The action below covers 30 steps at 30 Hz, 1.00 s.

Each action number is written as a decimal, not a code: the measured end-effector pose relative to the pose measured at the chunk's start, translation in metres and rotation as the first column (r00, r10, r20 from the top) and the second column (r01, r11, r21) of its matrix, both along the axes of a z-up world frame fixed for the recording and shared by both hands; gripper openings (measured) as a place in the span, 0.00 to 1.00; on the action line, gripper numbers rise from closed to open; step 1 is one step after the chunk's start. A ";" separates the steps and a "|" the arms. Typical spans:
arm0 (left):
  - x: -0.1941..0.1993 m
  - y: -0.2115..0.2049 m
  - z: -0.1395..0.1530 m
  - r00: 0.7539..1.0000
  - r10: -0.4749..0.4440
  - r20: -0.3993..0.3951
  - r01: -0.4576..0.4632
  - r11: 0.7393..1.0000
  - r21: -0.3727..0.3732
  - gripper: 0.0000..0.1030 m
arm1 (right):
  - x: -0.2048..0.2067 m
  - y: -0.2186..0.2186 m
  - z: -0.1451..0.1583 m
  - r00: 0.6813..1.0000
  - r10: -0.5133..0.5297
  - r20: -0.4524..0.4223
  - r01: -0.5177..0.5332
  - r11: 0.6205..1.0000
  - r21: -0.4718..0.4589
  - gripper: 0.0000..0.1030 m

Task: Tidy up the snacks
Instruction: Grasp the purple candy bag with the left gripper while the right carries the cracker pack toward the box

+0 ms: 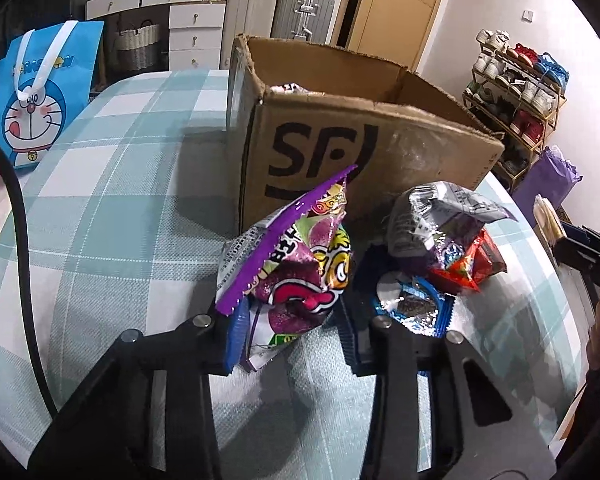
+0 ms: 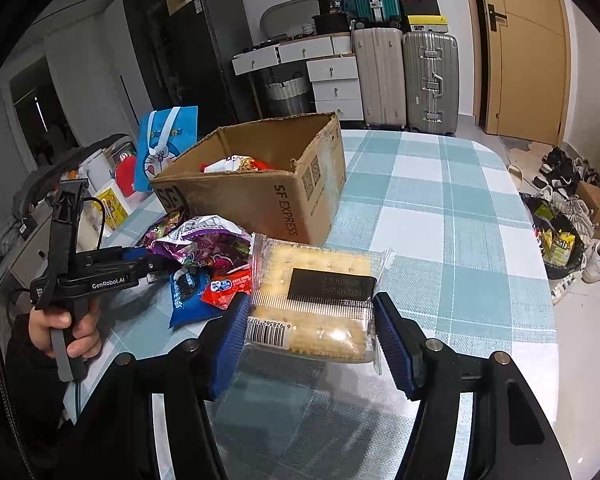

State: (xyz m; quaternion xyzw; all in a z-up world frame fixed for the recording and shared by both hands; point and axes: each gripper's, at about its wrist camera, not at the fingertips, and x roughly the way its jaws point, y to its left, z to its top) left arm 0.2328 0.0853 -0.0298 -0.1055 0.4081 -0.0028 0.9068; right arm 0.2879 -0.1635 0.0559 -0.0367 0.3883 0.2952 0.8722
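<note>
An open cardboard SF box (image 1: pixel 364 140) stands on the checked table; it also shows in the right wrist view (image 2: pixel 268 184) with snacks inside. My left gripper (image 1: pixel 290 328) is shut on a purple candy bag (image 1: pixel 300 264) and holds it in front of the box. A pile of snack packets (image 1: pixel 440 248) lies to its right. My right gripper (image 2: pixel 310 344) is shut on a clear cracker pack (image 2: pixel 320 292), held just above the table beside the pile (image 2: pixel 208 264). The left gripper (image 2: pixel 148 264) shows in the right wrist view with the purple bag.
A blue Doraemon bag (image 1: pixel 44 92) stands at the table's far left. A black cable (image 1: pixel 24 256) runs along the left. Suitcases (image 2: pixel 408 76) and drawers stand behind the table. A shoe rack (image 1: pixel 520 92) is at the right.
</note>
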 end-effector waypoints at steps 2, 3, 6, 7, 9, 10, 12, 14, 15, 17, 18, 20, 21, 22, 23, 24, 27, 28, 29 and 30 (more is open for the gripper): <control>-0.004 0.001 0.002 1.000 -0.001 0.011 0.001 1.000 0.004 0.34 | -0.001 0.000 0.002 1.000 0.000 0.007 0.000 1.000 0.006 0.61; -0.005 0.002 0.003 1.000 -0.002 0.016 0.002 1.000 0.004 0.34 | -0.001 -0.001 0.003 1.000 0.001 0.008 -0.001 1.000 0.012 0.61; -0.009 0.002 0.009 1.000 -0.005 0.028 0.005 1.000 0.000 0.34 | -0.003 0.000 0.005 1.000 0.008 0.017 -0.008 1.000 0.017 0.61; -0.011 0.002 0.012 0.999 -0.007 0.036 0.007 1.000 -0.001 0.34 | -0.003 0.001 0.006 1.000 0.009 0.020 -0.009 1.000 0.016 0.61; -0.018 -0.001 0.018 0.999 -0.010 0.047 0.010 1.000 0.007 0.34 | -0.004 0.001 0.008 1.000 0.012 0.027 -0.012 1.000 0.025 0.61; -0.019 0.000 0.021 0.998 -0.010 0.055 0.009 1.000 0.006 0.34 | -0.005 0.001 0.009 1.000 0.012 0.028 -0.013 1.000 0.027 0.61; -0.023 0.001 0.027 0.997 -0.009 0.071 0.009 1.000 0.006 0.34 | -0.005 0.001 0.009 0.999 0.012 0.034 -0.013 0.999 0.032 0.61; -0.028 0.000 0.035 0.996 -0.009 0.090 0.008 1.000 0.008 0.34 | -0.006 0.002 0.010 0.999 0.013 0.040 -0.014 0.999 0.038 0.61; -0.030 0.001 0.039 0.995 -0.008 0.099 0.008 1.000 0.008 0.34 | -0.006 0.002 0.011 0.999 0.012 0.042 -0.014 0.999 0.042 0.61; -0.032 0.003 0.044 0.994 -0.007 0.112 0.006 1.000 0.007 0.34 | -0.006 0.003 0.011 0.999 0.012 0.044 -0.014 0.999 0.051 0.61; -0.034 0.003 0.047 0.993 -0.007 0.117 0.006 1.000 0.005 0.34 | -0.006 0.003 0.012 0.999 0.012 0.047 -0.014 0.999 0.052 0.61; -0.036 0.004 0.053 0.992 -0.003 0.128 0.002 1.000 0.008 0.34 | -0.007 0.004 0.013 0.998 0.011 0.054 -0.014 0.998 0.055 0.61; -0.038 0.005 0.056 0.991 -0.001 0.135 -0.001 1.000 0.010 0.34 | -0.008 0.004 0.014 0.998 0.011 0.058 -0.014 0.998 0.064 0.61; -0.039 0.005 0.058 0.990 0.001 0.140 -0.002 1.000 0.010 0.34 | -0.008 0.005 0.015 0.998 0.010 0.061 -0.015 0.997 0.069 0.61; -0.039 0.007 0.061 0.989 0.006 0.145 -0.007 1.000 0.008 0.34 | -0.009 0.005 0.016 0.998 0.011 0.065 -0.016 0.997 0.077 0.61; -0.041 0.008 0.064 0.988 0.010 0.153 -0.011 1.000 0.006 0.34 | -0.009 0.005 0.017 0.997 0.008 0.072 -0.014 0.997 0.082 0.61; -0.045 0.009 0.071 0.986 0.016 0.169 -0.019 1.000 0.012 0.34 | -0.010 0.006 0.019 0.996 0.001 0.084 -0.009 0.995 0.094 0.61; -0.046 0.010 0.073 0.984 0.019 0.174 -0.021 1.000 0.012 0.34 | -0.010 0.006 0.020 0.996 -0.001 0.085 -0.007 0.995 0.098 0.61; -0.048 0.011 0.076 0.983 0.021 0.181 -0.024 1.000 0.012 0.34 | -0.009 0.007 0.020 0.996 -0.004 0.089 -0.005 0.995 0.101 0.61; -0.048 0.011 0.078 0.983 0.023 0.185 -0.025 1.000 0.012 0.34 | -0.010 0.007 0.021 0.996 -0.006 0.092 -0.004 0.995 0.101 0.61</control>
